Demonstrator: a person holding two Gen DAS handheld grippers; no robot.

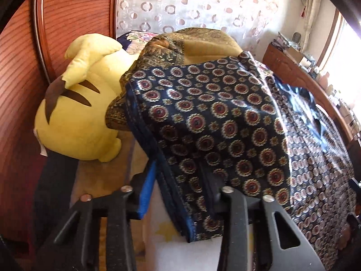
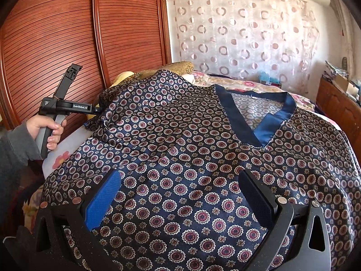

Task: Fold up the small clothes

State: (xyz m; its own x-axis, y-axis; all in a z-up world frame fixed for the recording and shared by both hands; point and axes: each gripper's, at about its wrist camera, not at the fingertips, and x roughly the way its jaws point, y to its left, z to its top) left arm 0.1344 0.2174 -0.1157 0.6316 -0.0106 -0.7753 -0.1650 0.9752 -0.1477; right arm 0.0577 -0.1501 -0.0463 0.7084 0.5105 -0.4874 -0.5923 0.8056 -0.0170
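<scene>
Jaws, left gripper [image 1: 180,194]: drawn in around a hanging fold of the patterned shirt [image 1: 216,122], lower centre of the left wrist view. Blue pad [image 1: 147,194] stands on the left of the fold, dark pad on the right, half covered by cloth; whether both pads press the fabric cannot be told.

Jaws, right gripper [image 2: 180,198]: spread wide, lower part of the right wrist view, over the flat front of the shirt with nothing between the blue pad [image 2: 102,201] at lower left and the dark pad at lower right.

Shirt: navy satin with red-and-cream medallions, spread across the bed [image 2: 243,83], filling the centre and right of the right wrist view. Blue V-neck collar [image 2: 266,122] lies at right of centre. One sleeve is raised at left of centre, its end at the tip of the left gripper.

Hand [image 2: 48,128]: at the left edge of the right wrist view, grey sleeve, gripping the grey handle of the left gripper.

Yellow plush toy [image 1: 76,113]: brown stripes, left of the left wrist view, beside the lifted cloth.

Gold patterned cushion [image 1: 191,43]: behind the shirt, upper centre.

Slatted wooden wardrobe doors [image 2: 67,33]: upper left.

Sheer curtain with ring pattern [image 2: 243,36]: upper right.
</scene>
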